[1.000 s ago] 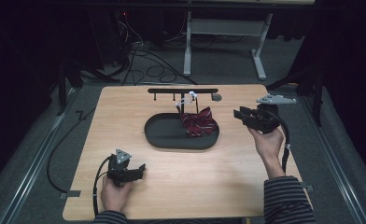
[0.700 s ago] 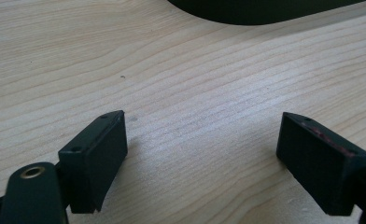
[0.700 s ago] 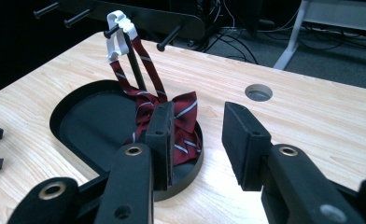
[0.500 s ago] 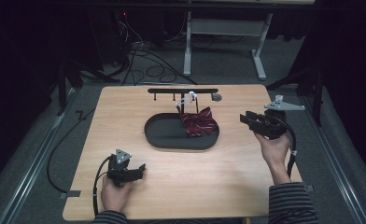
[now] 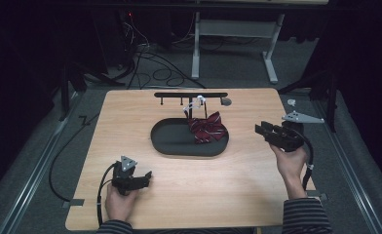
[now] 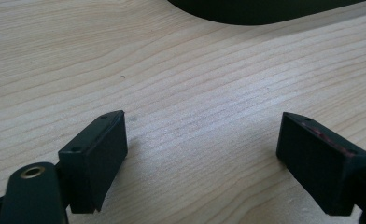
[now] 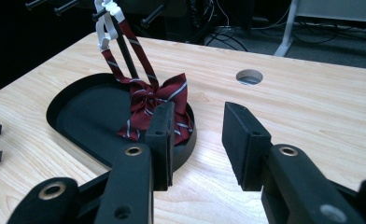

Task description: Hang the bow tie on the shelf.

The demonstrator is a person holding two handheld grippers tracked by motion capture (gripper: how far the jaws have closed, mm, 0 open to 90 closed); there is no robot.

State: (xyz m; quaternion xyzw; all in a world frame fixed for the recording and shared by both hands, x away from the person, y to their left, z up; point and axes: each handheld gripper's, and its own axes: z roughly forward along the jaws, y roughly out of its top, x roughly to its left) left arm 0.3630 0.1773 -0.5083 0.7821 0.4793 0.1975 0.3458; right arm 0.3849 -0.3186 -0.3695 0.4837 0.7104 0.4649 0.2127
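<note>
1. A wooden table point(image 5: 130, 126) lies before you, with a black oval tray point(image 5: 172, 141) at its middle and a low black rack of pegs point(image 5: 189, 95) just behind the tray.
2. A dark red striped bow tie point(image 5: 207, 127) rests at the right end of the tray. Its neck strap rises to a white clip point(image 5: 195, 103) hooked on the rack, so the tie is partly hanging and partly lying down.
3. Your right gripper point(image 5: 263, 130) hovers to the right of the tray, aimed at the tie. Its jaws stand about half apart with nothing between them.
4. Your left gripper point(image 5: 147, 176) sits low over the near left of the table, well apart from the tray. Its jaws are spread wide and empty.
5. The tie is likely light, soft and floppy, not fragile. Cloth will bunch and may slide, so pinch the firm centre knot point(image 7: 146, 95) rather than a loose wing.
6. The clip looks stiff, smooth plastic. Expect the strap to tug against it if you lift the tie away.
</note>
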